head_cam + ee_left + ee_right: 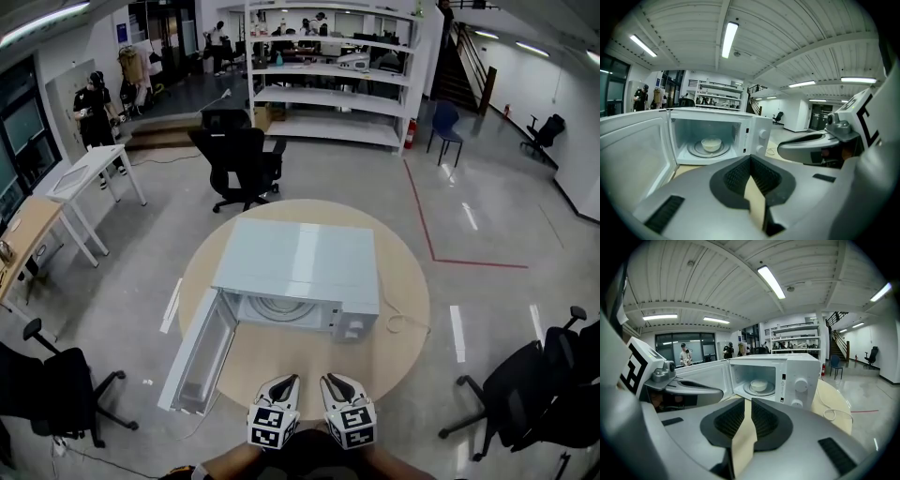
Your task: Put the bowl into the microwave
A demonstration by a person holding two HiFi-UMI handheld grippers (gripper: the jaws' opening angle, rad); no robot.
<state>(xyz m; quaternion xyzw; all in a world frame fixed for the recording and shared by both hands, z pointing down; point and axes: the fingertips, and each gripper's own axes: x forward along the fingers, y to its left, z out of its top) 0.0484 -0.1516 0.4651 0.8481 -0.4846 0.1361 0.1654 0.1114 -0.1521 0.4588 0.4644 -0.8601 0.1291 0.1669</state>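
A white microwave (pixel 300 261) stands on the round wooden table (pixel 281 361), its door (pixel 200 353) swung wide open to the left. A small white bowl (pixel 711 143) sits on the turntable inside the cavity and also shows in the right gripper view as the bowl (pixel 758 385). The left gripper (pixel 281 386) and right gripper (pixel 337 384) hover side by side over the table's near edge, short of the microwave. Both point at the open cavity. The left gripper (pixel 751 159) and right gripper (pixel 747 401) have their pads together and hold nothing.
A white power cable (pixel 405 323) loops on the table right of the microwave. Black office chairs stand behind the table (pixel 244 164), at left (pixel 56 384) and at right (pixel 534 375). White shelving (pixel 328 75) fills the back; a white desk (pixel 89 173) is far left.
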